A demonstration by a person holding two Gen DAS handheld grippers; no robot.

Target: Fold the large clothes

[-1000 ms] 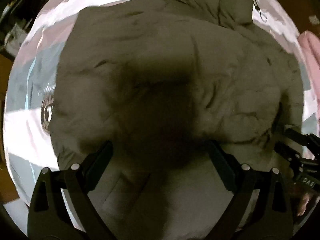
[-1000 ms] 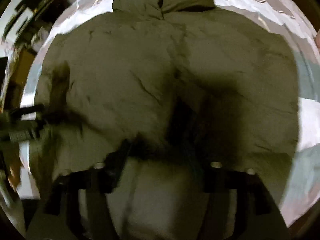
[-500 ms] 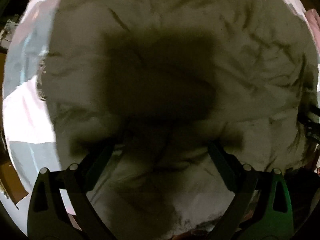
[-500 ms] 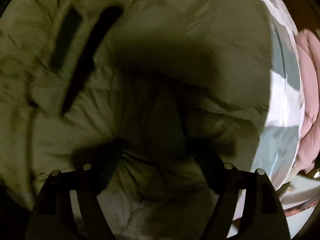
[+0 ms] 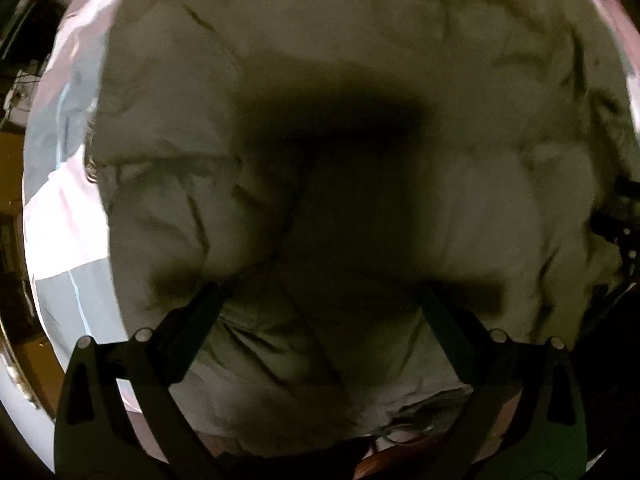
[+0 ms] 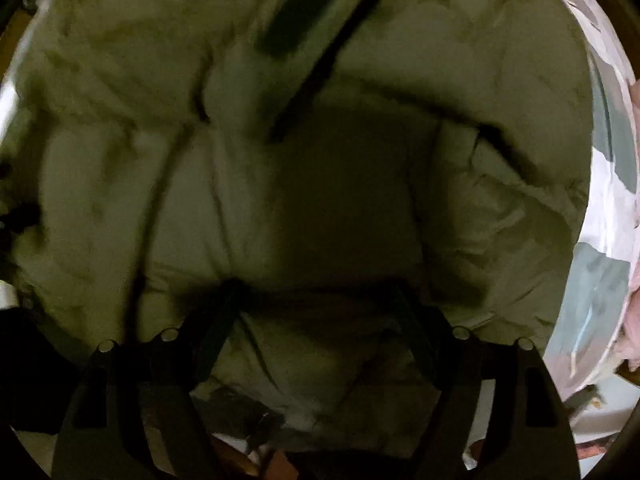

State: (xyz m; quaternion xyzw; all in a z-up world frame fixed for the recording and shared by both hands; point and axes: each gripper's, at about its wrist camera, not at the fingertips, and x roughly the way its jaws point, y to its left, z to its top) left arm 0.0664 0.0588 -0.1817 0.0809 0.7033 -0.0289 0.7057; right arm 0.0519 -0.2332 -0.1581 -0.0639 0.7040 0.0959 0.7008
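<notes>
A puffy olive jacket (image 5: 400,60) lies spread on the bed and fills both wrist views. My left gripper (image 5: 320,292) points down at it, jaws wide apart, with rumpled fabric bulging between the fingertips and not pinched. My right gripper (image 6: 318,286) hovers close over another part of the jacket (image 6: 120,160). Its jaws are opening, and fabric lies between them without being clamped. A dark patch (image 6: 296,20) and a dark strip (image 6: 324,64) mark the jacket ahead of it. Part of the right gripper shows at the left wrist view's right edge (image 5: 616,220).
The jacket rests on a bed sheet (image 5: 68,216) checked in white, grey and pink; the sheet (image 6: 600,272) also shows on the right. A pink cloth (image 6: 636,240) lies past the sheet's right edge. Dark furniture and brown floor border the bed on the left.
Both grippers have sunk closer to the jacket, which now fills each view. The collar has slid out of sight, and the dark patch and strip have come into the right wrist view.
</notes>
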